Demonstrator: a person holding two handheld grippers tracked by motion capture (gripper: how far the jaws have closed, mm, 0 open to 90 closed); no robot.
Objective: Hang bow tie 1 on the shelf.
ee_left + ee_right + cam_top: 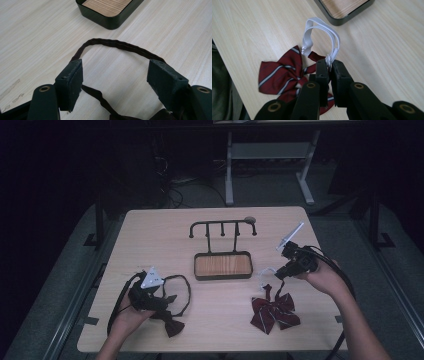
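**Inspector:** Begin with the largest item.

**Assistant:** The desk (150, 235), light wood. At its middle stands a dark rack (222, 227) with pegs, and just in front of it a dark tray (223, 266) with a wooden floor.

**Inspector:** The garments?

**Assistant:** A red striped bow tie (275, 312) lies on the desk near the right front edge. Its white elastic band (322, 32) rises off the desk in a loop. A dark bow tie (172, 324) lies at the left front, its dark cord (117, 45) curving across the desk.

**Inspector:** The hand-held grippers?

**Assistant:** The right hand-held gripper (330, 65) is closed tight on the white elastic band, above the red bow tie. The left hand-held gripper (115, 82) stands wide, jaws astride the dark cord, pads pressing nothing.
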